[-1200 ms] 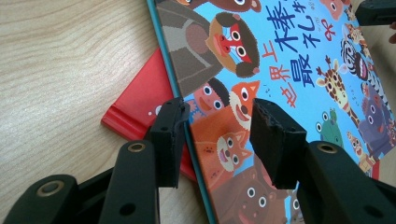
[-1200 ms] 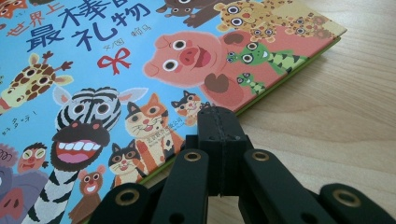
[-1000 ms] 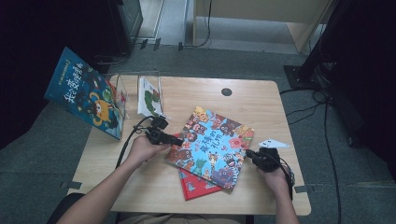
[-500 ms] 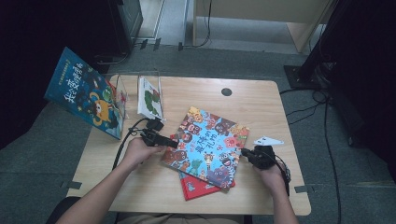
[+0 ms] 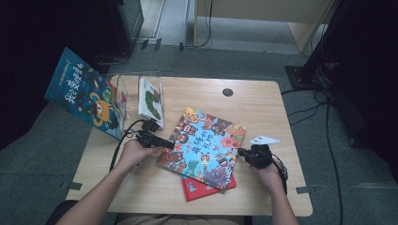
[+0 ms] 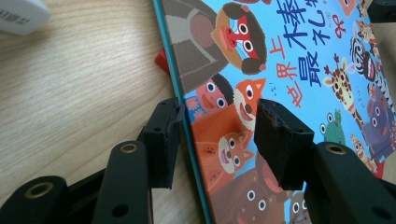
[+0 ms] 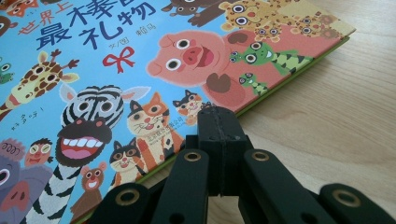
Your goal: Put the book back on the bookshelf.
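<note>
A picture book (image 5: 202, 143) with cartoon animals on a blue cover lies askew on a red book (image 5: 206, 187) in the middle of the wooden table (image 5: 267, 108). My left gripper (image 5: 170, 144) is at that book's left edge. Its jaws stand apart (image 6: 219, 112) and straddle the edge: one pad beside the cover (image 6: 289, 56), the other over it. A corner of the red book (image 6: 161, 60) pokes out from beneath. My right gripper (image 5: 240, 152) is shut with nothing between its jaws. Its tip (image 7: 217, 114) rests against the right edge of the cover (image 7: 116, 70).
A clear stand (image 5: 150, 77) at the back left holds a white book (image 5: 151, 98). A large blue book (image 5: 87, 93) leans off the table's left edge. A cable hole (image 5: 227, 92) is at the back. Bare wood lies on the right.
The right gripper has edged left against the picture book. The book has slid slightly left toward the left gripper.
</note>
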Available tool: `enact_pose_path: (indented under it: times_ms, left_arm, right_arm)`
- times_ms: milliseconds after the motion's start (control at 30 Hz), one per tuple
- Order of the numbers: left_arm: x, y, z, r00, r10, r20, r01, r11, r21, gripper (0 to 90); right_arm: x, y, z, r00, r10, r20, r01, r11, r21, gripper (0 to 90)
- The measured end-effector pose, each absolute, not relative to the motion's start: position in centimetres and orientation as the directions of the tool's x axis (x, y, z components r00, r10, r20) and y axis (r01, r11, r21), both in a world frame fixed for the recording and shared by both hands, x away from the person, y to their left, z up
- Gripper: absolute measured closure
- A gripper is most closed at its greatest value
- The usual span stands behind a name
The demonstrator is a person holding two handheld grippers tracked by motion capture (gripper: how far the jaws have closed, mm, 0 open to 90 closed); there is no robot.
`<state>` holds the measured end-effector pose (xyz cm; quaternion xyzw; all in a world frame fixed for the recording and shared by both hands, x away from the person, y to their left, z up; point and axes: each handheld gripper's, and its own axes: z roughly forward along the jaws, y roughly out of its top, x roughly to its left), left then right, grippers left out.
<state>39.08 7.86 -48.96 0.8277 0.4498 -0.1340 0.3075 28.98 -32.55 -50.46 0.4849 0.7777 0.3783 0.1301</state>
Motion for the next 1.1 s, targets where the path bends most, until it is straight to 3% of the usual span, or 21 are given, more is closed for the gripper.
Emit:
enact_pose_path:
  times_ms: [800, 967, 1100]
  left_arm:
    - [40.2, 8.7, -49.3, 0.517, 0.679, -0.521, 0.854, -0.374, 0.36, 44.2]
    - [40.3, 8.6, -49.4, 0.502, 0.667, -0.551, 0.864, -0.357, 0.356, 38.3]
    - [40.3, 8.4, -49.2, 0.518, 0.685, -0.513, 0.853, -0.374, 0.363, 38.2]
  right_arm:
    - [29.3, -30.7, -50.2, -0.532, 0.832, 0.157, 0.633, 0.268, 0.727, 90.0]
    - [29.2, -30.7, -50.2, -0.533, 0.831, 0.156, 0.63, 0.267, 0.729, 90.0]
    - [29.2, -30.6, -50.2, -0.533, 0.83, 0.163, 0.634, 0.265, 0.726, 90.0]
